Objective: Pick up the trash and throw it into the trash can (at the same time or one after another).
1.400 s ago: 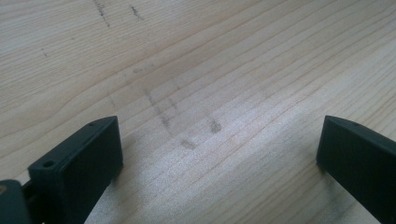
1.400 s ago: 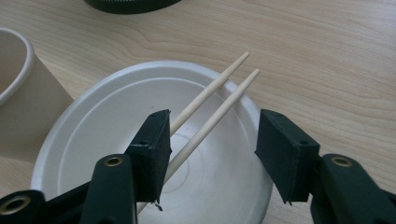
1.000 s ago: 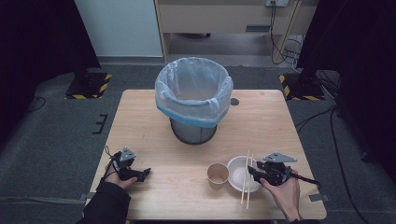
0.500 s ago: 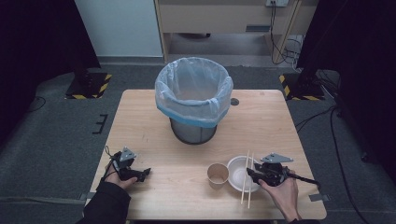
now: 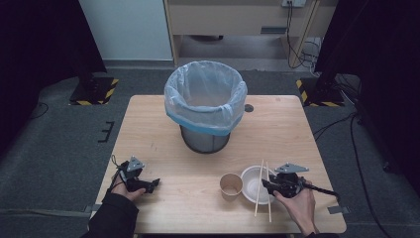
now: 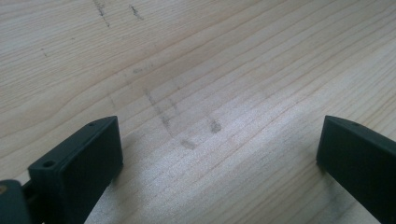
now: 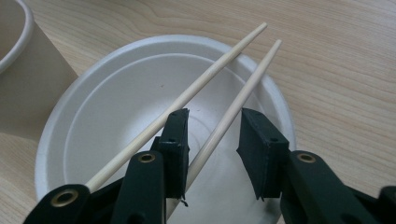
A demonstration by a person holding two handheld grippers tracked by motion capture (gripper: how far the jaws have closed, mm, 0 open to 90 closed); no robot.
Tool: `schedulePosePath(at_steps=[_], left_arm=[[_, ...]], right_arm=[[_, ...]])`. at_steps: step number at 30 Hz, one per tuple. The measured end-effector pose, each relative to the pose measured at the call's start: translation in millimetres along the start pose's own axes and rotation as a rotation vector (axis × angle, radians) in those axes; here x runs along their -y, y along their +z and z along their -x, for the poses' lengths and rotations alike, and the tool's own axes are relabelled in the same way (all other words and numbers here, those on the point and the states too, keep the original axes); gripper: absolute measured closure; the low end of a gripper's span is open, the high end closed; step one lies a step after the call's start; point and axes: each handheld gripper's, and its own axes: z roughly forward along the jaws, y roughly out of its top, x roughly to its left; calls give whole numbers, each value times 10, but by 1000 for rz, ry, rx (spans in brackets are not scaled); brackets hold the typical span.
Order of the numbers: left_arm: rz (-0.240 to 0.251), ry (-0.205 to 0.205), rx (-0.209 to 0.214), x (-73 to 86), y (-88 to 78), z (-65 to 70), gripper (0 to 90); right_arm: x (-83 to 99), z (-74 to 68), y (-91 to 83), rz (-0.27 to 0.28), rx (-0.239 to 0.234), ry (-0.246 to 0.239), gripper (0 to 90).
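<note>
With the right tool (image 7: 212,140) half closed and just been closing around one chopstick (image 7: 243,91) across the bowl (image 7: 116,116), the second chopstick (image 7: 196,88), outside its jaws, could be knocked off.

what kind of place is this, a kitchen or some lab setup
Most likely a lab or recording studio, not a kitchen. A lone wooden table stands on grey carpet between black curtains, hazard-striped stand bases sit on the floor, and cables trail behind. The lined bin looks like a staged prop.
</note>
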Motion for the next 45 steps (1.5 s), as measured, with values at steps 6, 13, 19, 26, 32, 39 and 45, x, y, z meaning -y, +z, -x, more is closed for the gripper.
schedulePosePath(at_steps=[6, 13, 19, 26, 32, 39, 45], left_arm=[[0, 0, 0, 0, 0, 0, 0], [0, 0, 0, 0, 0, 0, 0], [0, 0, 0, 0, 0, 0, 0], [0, 0, 0, 0, 0, 0, 0], [0, 0, 0, 0, 0, 0, 0], [0, 0, 0, 0, 0, 0, 0], [0, 0, 0, 0, 0, 0, 0]], right_arm=[[-3, 5, -13, -10, 7, 17, 667], [1, 4, -14, -25, 7, 20, 712], [1, 1, -18, -28, 20, 41, 747], [3, 1, -21, -29, 26, 45, 786], [3, 2, -23, -28, 28, 49, 813], [3, 14, -29, -24, 32, 46, 837], [0, 18, -34, -24, 33, 51, 855]])
